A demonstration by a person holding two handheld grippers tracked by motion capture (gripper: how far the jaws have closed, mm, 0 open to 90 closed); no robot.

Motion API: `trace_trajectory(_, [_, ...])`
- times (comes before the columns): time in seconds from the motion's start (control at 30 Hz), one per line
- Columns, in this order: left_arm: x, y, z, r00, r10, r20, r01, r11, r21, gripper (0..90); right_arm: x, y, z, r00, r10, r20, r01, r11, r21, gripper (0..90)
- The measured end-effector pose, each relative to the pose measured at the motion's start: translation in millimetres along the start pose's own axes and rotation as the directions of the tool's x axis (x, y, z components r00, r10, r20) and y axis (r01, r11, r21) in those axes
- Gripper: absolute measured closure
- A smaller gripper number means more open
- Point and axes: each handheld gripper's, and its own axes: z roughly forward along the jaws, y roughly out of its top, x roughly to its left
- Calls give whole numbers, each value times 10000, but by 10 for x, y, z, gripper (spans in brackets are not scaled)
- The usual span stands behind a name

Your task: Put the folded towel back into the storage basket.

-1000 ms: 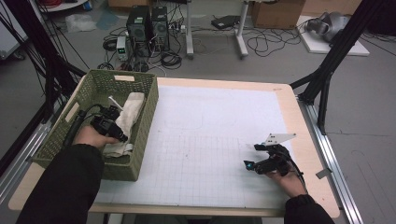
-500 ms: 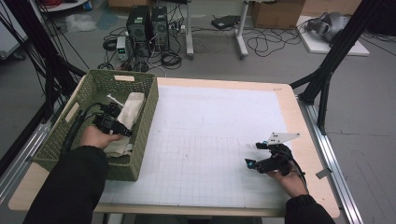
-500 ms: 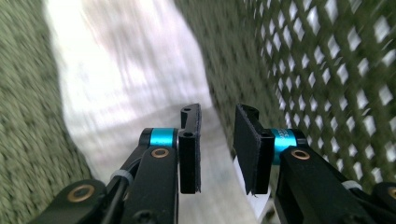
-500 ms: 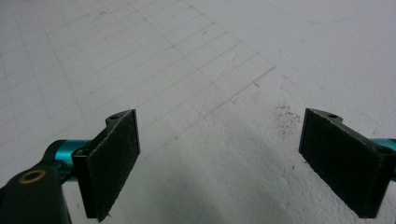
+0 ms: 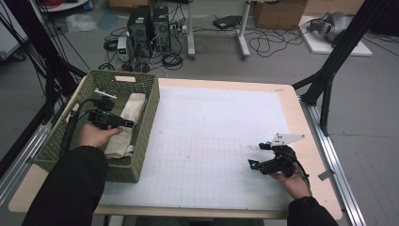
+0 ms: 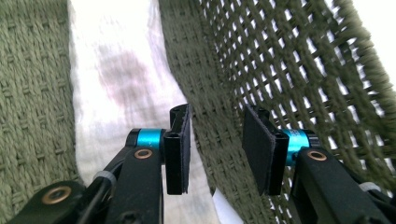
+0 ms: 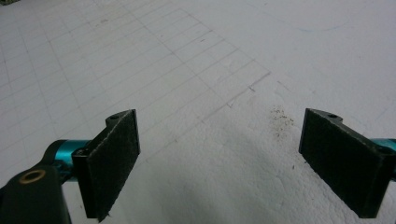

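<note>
The left gripper (image 6: 215,149) stands with its jaws a narrow gap apart and nothing between them, poised just over the long edge of the folded off-white cloth (image 6: 116,79) where it meets the woven floor of the olive-green mesh basket (image 6: 299,70). From above, the left gripper (image 5: 109,119) sits inside the basket (image 5: 143,141), with the cloth (image 5: 126,123) lying lengthwise from about 12 to 6 o'clock along the basket's right wall.

The cloth looks soft, light and limp. It will likely sag and unfold if lifted by one layer, so the best hold is probably across the folded edge at mid-length, pinching all layers together. It carries a faint darker blotch, and its weave should give the pads (image 6: 180,149) grip enough; there is little risk of slipping or damage.

The basket wall at 3 o'clock of the jaws is the main hindrance: it stands close beside the cloth and leaves little room for the outer jaw, and the open mesh could snag a pad. The gripper's own cable (image 5: 70,127) trails along the basket at 9 o'clock.

The right gripper (image 5: 263,164) rests well apart, at 4 o'clock on the white gridded mat (image 5: 211,136), jaws wide open and empty (image 7: 219,158). The mat between the basket and that gripper is bare.
</note>
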Motion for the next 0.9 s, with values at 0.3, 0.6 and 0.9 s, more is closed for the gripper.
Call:
trace_trajectory(0.3, [78,-35,-116,9926,-643,1027,749,9920,-1021,535,-3,-3,-11,10000,34,-73,-34,10000,-11,115])
trace_trajectory(0.6, [169,-51,-238,9646,-1232,2332,1701,9663,-1934,476,6,1,-45,10000,49,13,-49,9999,-88,115])
trace_trajectory(0.9, [209,-60,-313,9163,-1419,3745,2432,9401,-2388,435,26,9,-46,10000,-23,28,23,10000,-34,115])
